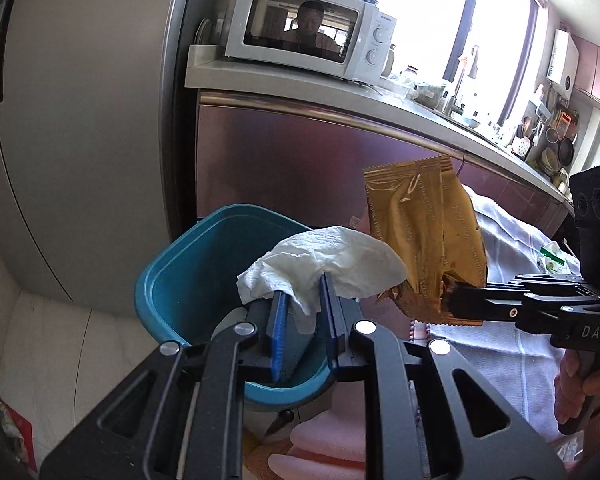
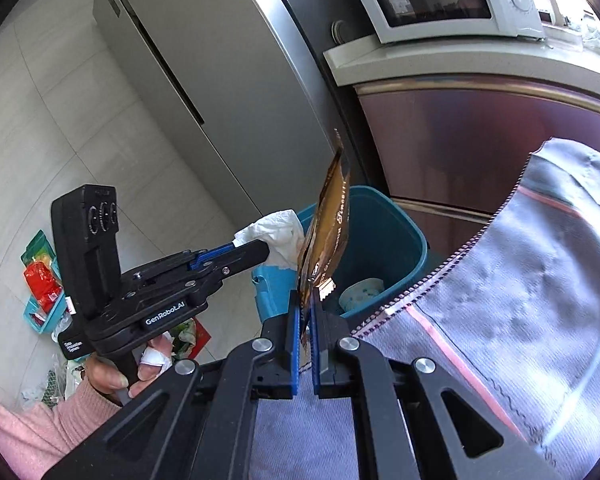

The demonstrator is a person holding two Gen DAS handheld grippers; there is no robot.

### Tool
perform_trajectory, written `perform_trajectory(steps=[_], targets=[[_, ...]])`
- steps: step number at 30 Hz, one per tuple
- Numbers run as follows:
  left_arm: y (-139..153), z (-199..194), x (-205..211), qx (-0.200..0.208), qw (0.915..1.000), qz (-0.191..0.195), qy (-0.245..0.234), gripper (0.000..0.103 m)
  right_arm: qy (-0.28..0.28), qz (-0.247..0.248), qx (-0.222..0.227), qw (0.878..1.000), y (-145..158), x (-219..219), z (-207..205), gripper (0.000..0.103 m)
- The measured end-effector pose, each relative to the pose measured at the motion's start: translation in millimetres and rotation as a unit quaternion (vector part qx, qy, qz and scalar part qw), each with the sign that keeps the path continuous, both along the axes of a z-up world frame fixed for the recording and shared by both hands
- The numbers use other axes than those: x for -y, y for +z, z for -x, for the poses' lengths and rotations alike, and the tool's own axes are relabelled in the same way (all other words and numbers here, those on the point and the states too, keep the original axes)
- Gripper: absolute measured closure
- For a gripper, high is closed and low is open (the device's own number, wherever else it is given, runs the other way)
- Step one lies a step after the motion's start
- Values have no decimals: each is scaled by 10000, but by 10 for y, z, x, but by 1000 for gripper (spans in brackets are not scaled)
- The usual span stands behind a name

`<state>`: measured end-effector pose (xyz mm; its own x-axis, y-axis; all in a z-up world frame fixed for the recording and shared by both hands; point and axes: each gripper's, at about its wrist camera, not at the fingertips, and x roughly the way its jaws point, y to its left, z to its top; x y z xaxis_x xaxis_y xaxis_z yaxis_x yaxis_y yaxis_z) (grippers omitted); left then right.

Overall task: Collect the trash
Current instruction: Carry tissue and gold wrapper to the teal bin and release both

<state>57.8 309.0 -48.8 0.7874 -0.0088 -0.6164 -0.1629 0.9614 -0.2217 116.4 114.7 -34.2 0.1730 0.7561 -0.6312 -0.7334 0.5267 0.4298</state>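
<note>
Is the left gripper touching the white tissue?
Touching. The left wrist view shows the left gripper with the white tissue pinched between its blue jaws, above the teal bin.

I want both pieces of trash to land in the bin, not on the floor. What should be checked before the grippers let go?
1. Left gripper holds the white tissue: ok, draped between the fingers.
2. Right gripper holds the gold wrapper: ok, pinched at its lower edge.
3. Tissue over the teal bin: ok, the bin opening lies under it.
4. Wrapper over the bin: cannot tell, it stands near the rim.
5. Room in the bin: ok, only a small cup shows inside.
</note>
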Motion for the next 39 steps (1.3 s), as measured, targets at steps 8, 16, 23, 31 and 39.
perform_trajectory(steps=[8, 16, 23, 31, 39], targets=[[-154, -168, -113, -162, 9997, 48, 184, 86, 73, 368, -191, 9991, -180, -266, -161, 99], [-300, -283, -149, -317, 9991, 62, 265, 85, -4, 675, -354, 9971, -357, -495, -354, 98], [-445, -410, -115, -460, 9985, 7, 281, 75, -57, 757, -500, 9959, -419, -652, -472, 95], [-617, -493, -79, -647, 9973, -15, 334, 65, -147, 571, -537, 9968, -431, -512, -474, 88], [-480, -387, 26, -366, 9990, -55, 253, 61, -233, 362, -497, 9978, -390, -302, -403, 81]])
